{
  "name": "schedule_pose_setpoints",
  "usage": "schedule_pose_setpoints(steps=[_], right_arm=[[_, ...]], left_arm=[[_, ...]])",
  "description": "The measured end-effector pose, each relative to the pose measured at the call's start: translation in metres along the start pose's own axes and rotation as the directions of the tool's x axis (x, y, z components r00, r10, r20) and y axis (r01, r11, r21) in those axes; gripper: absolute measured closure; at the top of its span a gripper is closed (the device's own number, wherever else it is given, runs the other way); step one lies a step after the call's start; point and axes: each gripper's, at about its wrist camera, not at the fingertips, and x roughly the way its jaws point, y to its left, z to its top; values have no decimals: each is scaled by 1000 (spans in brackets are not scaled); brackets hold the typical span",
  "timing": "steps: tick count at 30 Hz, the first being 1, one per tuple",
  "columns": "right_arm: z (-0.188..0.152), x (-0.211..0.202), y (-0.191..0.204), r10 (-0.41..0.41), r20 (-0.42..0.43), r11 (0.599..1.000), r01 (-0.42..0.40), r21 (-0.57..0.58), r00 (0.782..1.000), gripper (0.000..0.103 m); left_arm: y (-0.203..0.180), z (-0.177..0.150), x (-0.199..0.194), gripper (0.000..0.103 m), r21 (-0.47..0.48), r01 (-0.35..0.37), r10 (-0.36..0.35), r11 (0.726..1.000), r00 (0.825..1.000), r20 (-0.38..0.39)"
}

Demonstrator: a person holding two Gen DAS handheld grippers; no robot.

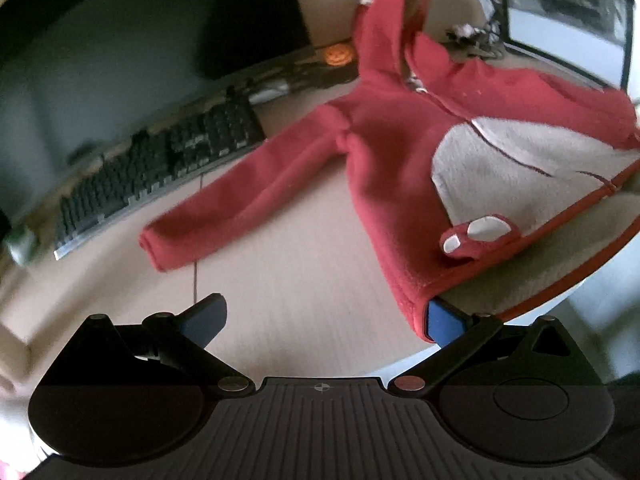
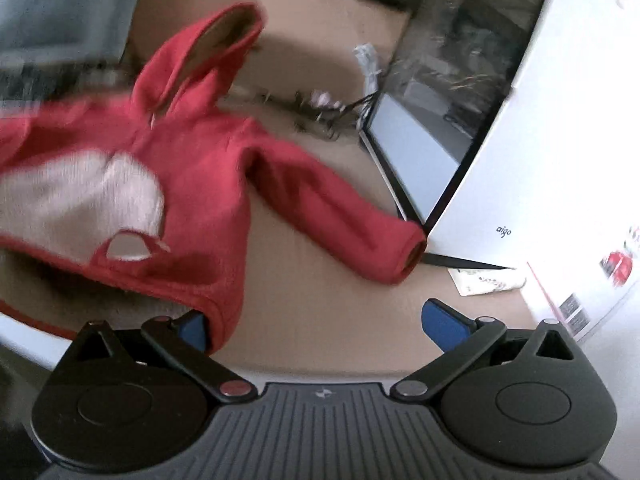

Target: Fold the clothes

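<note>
your left hand-held gripper (image 1: 324, 322) and right hand-held gripper (image 2: 320, 322) both stand wide, holding nothing. the red hoodie (image 1: 384, 152) lies spread on the counter (image 1: 280, 280), its hem corners touching each gripper's inner finger.

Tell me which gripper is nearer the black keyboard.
Left. The left gripper faces the keyboard beyond the hoodie sleeve; the right gripper sits at the hoodie's other bottom corner, keyboard unseen.

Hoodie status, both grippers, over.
Left gripper open, right gripper open, each at a hem corner. Red hoodie spread flat, unfolded. Keyboard near one sleeve.
</note>
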Motion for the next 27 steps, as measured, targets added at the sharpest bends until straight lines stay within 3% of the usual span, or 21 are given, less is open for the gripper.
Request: schedule_pose_setpoints(steps=[3,5,7,8,10,12,14,16,17,19,21,23,25,27], right_arm=[[-10,8,-5,110,-114,994,-112,-12,987,0],[-11,4,-18,252,-151,968,-248,44,956,0],[-1,-7,-35,381,-124,923,-369,111,916,0],[7,-10,-42,404,-90,910,-391,134,910,0],[26,-14,-55,443,-19,883,-432,183,896,0],[49,-3,-55,465,35,853,-458,250,884,0],[74,19,-42,490,58,822,-483,301,870,0],[95,44,-19,512,60,802,-502,325,857,0],[105,59,-8,525,60,790,-513,335,849,0],[120,85,10,551,61,765,-533,362,832,0],[133,109,27,572,63,744,-549,382,818,0],[137,128,38,574,54,753,-552,359,817,0],[137,144,50,576,17,766,-546,339,818,0],[130,155,52,587,12,748,-548,375,809,0]], left_arm=[[-8,-5,-3,0,30,39,-38,999,999,-36],[-15,-8,-4,0,77,67,-63,995,996,-58],[-8,-2,-9,0,61,148,-143,987,987,-67],[-2,3,-14,0,27,207,-205,978,977,-53],[11,20,-25,0,-46,340,-341,939,940,-2],[17,36,-30,0,-93,417,-412,904,908,68],[12,56,-21,0,-151,450,-434,880,892,127],[4,76,2,0,-207,457,-431,865,888,161],[-1,87,19,0,-240,452,-421,859,891,170],[-15,103,54,0,-311,409,-381,858,913,149],[-30,115,82,0,-343,337,-323,877,941,98],[-41,122,99,0,-328,281,-279,902,959,54],[-46,123,110,0,-326,254,-264,911,964,12],[-47,119,121,0,-353,233,-264,906,964,-43]])
